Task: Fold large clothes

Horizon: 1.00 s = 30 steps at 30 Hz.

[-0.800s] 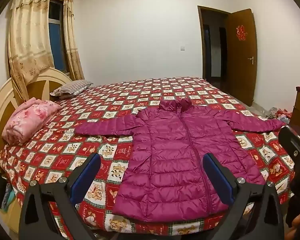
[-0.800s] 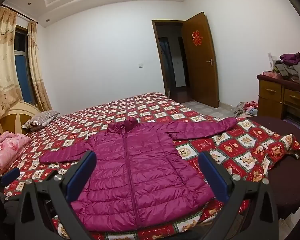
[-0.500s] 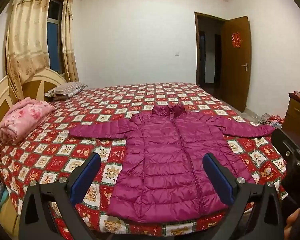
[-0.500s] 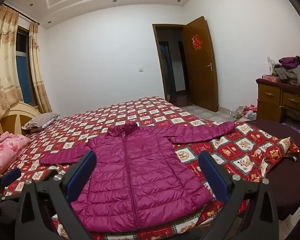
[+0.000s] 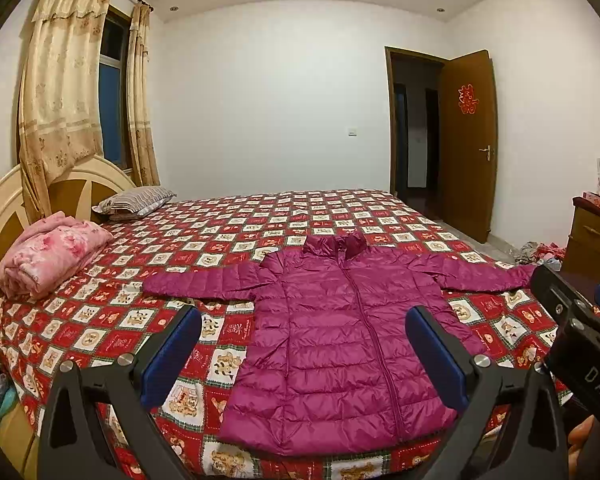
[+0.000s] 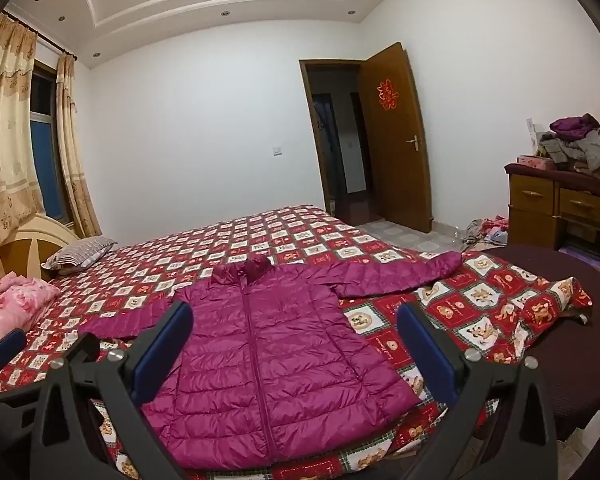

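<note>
Fingers: both grippers stand wide with nothing between the blue pads; the left gripper (image 5: 303, 346) and right gripper (image 6: 295, 344) hang short of the near bed edge, above the jacket hem.
Jacket: a magenta quilted puffer jacket (image 5: 340, 344) lies flat and zipped, front up, on the bed (image 5: 260, 220), hem at the near edge, collar toward the far wall, both sleeves spread sideways.
Change: both views have tilted up since the earlier frames, so more ceiling shows and the jacket sits lower in frame; the jacket itself has not shifted.
Hidden: the fingers (image 6: 162, 350) cover part of the hem corners; in the left view the right sleeve's cuff is cut off by the other gripper's body (image 5: 580, 332).
Hard to make out: the clothes heap (image 6: 576, 140) on the dresser (image 6: 536, 200) and the pile on the floor by the door are too small to sort.
</note>
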Available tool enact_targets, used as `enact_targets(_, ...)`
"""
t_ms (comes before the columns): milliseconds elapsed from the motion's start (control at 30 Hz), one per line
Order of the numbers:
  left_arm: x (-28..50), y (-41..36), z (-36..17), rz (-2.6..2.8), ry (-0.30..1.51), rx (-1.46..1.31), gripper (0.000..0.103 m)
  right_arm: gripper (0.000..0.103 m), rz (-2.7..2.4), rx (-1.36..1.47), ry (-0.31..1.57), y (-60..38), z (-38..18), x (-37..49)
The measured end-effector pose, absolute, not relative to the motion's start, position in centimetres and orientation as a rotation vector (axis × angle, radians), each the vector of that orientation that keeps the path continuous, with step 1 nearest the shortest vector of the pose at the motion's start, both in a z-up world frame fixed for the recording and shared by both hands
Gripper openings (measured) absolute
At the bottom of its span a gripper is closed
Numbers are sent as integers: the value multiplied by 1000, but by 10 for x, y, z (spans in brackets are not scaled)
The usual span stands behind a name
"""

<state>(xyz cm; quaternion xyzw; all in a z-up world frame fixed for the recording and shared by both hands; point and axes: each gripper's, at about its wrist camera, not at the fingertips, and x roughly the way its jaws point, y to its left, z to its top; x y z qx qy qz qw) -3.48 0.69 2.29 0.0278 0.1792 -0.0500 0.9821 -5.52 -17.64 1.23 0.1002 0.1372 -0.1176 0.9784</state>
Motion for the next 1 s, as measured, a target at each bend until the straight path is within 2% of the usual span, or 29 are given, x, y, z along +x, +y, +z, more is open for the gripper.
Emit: enact_targets(1000,-43,14,26,-94,331,34,102,103,-244,203,254,-175,18,-62)
